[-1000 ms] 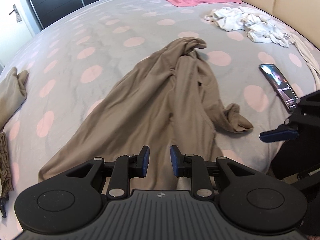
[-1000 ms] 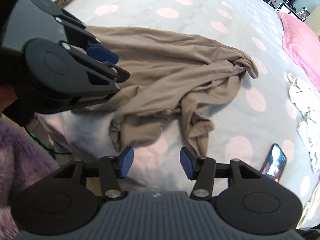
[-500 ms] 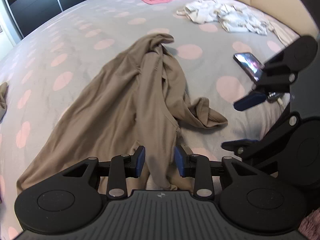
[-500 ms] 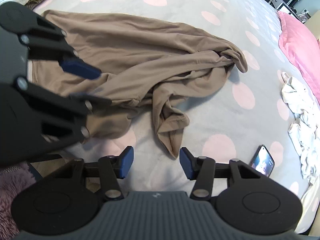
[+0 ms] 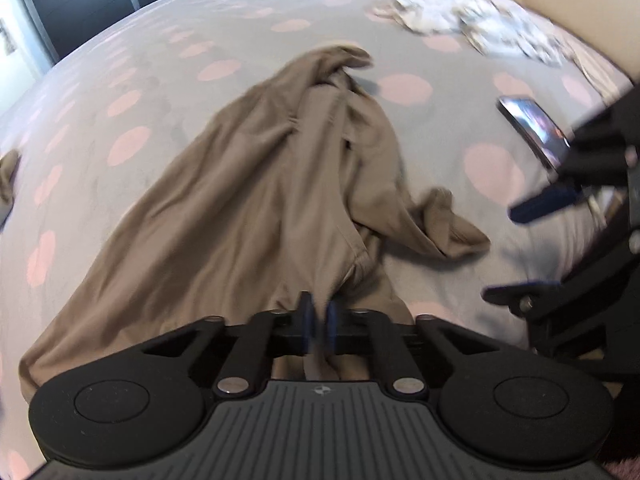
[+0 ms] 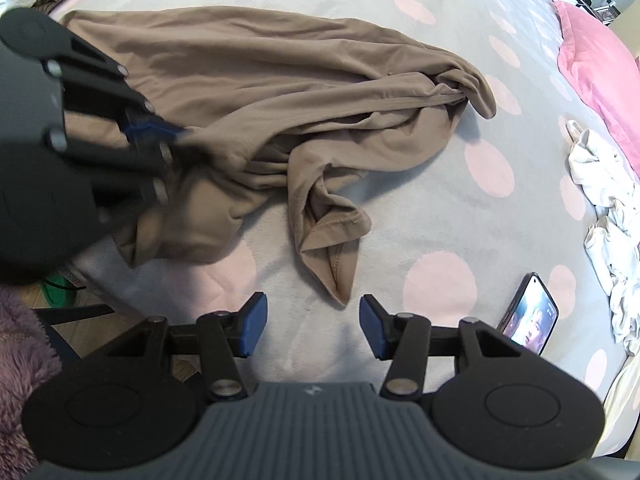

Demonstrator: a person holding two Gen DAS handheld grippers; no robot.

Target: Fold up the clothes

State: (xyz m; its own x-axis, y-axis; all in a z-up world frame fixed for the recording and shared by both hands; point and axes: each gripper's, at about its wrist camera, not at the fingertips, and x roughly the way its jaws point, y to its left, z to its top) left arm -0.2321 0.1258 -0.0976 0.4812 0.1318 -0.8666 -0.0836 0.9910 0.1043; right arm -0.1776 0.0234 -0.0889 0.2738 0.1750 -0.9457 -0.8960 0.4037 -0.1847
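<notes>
The bed (image 6: 400,208) wore a grey cover with pale pink dots. A brown garment (image 6: 256,80) lay crumpled across it ahead of the right gripper, one sleeve end reaching close to that gripper's fingers. A phone (image 6: 530,314) lay face up, screen lit, just to that gripper's right. A heap of white clothes (image 6: 608,220) sat farther right, and a pink pillow (image 6: 596,56) lay far ahead on the right.

left gripper (image 5: 318,322) just clamped closed; right gripper (image 6: 310,325) jaws apart.
</notes>
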